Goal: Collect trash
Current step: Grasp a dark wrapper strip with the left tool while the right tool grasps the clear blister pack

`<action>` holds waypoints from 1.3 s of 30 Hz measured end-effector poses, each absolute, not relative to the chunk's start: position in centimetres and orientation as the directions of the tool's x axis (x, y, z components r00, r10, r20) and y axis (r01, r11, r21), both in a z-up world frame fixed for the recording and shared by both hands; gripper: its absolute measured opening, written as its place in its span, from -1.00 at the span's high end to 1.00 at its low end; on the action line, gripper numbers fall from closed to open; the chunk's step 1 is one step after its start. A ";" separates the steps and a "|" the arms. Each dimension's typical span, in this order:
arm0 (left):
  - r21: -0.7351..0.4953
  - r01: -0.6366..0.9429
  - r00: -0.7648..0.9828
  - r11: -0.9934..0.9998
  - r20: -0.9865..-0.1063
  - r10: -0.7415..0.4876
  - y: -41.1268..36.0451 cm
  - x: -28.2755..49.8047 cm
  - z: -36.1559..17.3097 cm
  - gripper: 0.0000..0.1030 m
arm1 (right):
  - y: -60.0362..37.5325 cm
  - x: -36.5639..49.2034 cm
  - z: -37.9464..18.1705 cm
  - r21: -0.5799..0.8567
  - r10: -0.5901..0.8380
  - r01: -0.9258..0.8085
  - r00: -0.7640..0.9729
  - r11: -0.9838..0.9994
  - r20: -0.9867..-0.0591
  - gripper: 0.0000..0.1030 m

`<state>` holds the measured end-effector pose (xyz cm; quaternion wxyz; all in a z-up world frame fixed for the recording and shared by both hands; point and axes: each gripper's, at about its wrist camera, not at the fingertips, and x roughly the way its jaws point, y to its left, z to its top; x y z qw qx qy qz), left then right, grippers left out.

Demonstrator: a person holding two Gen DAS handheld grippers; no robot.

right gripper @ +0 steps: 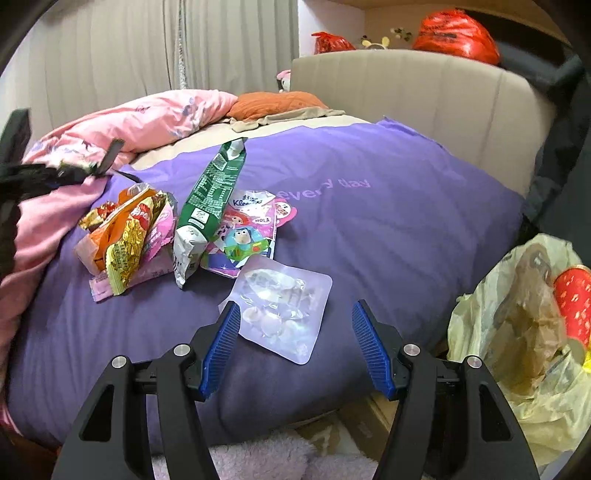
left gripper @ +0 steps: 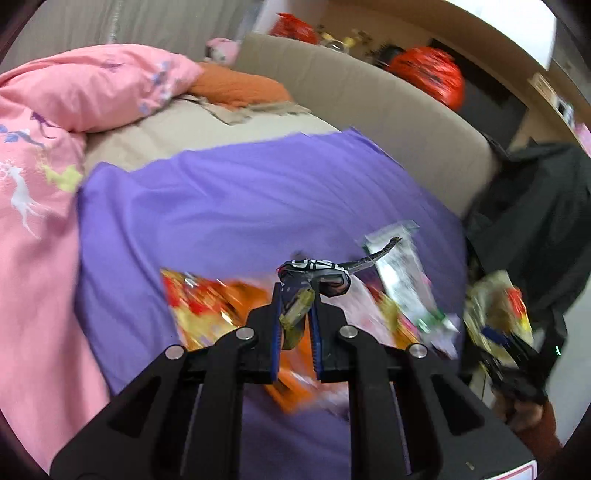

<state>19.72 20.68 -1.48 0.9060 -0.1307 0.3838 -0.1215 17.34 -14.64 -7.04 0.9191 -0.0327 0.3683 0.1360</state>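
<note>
My left gripper [left gripper: 296,295] is shut on a crumpled black, white and olive wrapper [left gripper: 317,275], held up over the purple cushion [left gripper: 229,206]. My right gripper [right gripper: 293,308] stands open just above a clear shiny pouch [right gripper: 291,295] at the cushion's near edge; its pads do not touch it. Behind the pouch lie a cartoon tissue pack [right gripper: 247,229], a green packet [right gripper: 212,192] and orange and yellow snack wrappers [right gripper: 125,236]. A yellowish plastic bag [right gripper: 517,332] with trash inside hangs open at the right.
A pink duvet [right gripper: 155,118] is heaped at the left and back, with an orange pillow [right gripper: 277,101] behind. The beige headboard [right gripper: 424,85] has red bags [right gripper: 458,33] on top. Below the bed edge are a cardboard box [right gripper: 365,424] and a fluffy rug [right gripper: 258,458].
</note>
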 end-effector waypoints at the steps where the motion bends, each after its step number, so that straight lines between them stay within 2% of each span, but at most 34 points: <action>1: -0.332 0.139 0.658 0.933 -0.673 -0.338 19.7 19.1 -1.7 0.76 | -14.7 17.5 -7.1 0.048 0.229 -0.272 0.688 0.961 -0.688 -0.16; 8: -0.326 0.202 0.583 0.924 -0.718 -0.381 15.4 17.3 -4.8 0.75 | -14.7 20.2 -8.8 0.080 0.263 -0.296 0.652 0.952 -0.711 -0.16; 15: -0.327 0.234 0.572 0.916 -0.715 -0.402 14.3 17.3 -5.4 0.73 | -14.4 22.5 -11.2 0.119 0.267 -0.274 0.607 0.954 -0.749 -0.13; 16: -0.326 0.237 0.571 0.915 -0.715 -0.403 14.3 17.3 -5.4 0.68 | -14.0 22.2 -11.2 0.116 0.273 -0.285 0.609 0.951 -0.745 -0.09; 22: -0.312 0.239 0.578 0.920 -0.715 -0.393 14.2 17.3 -5.0 0.52 | -12.1 20.7 -10.9 0.109 0.328 -0.379 0.582 0.919 -0.744 0.75; 26: -0.298 0.260 0.591 0.919 -0.703 -0.395 14.4 17.0 -4.0 0.45 | -11.8 19.3 -9.8 0.121 0.358 -0.406 0.581 0.906 -0.731 0.90; 32: -0.256 0.298 0.631 0.920 -0.670 -0.391 15.6 16.3 -1.5 0.21 | -11.7 17.8 -8.4 0.113 0.365 -0.424 0.580 0.899 -0.728 0.92; 35: -0.316 0.289 0.638 0.904 -0.640 -0.428 16.9 16.6 -0.8 0.12 | -12.0 17.6 -8.2 0.122 0.365 -0.411 0.586 0.903 -0.724 0.92; 39: -0.316 0.266 0.623 0.911 -0.665 -0.412 16.8 17.7 -2.2 0.08 | -12.3 17.3 -7.8 0.131 0.364 -0.396 0.599 0.909 -0.713 0.93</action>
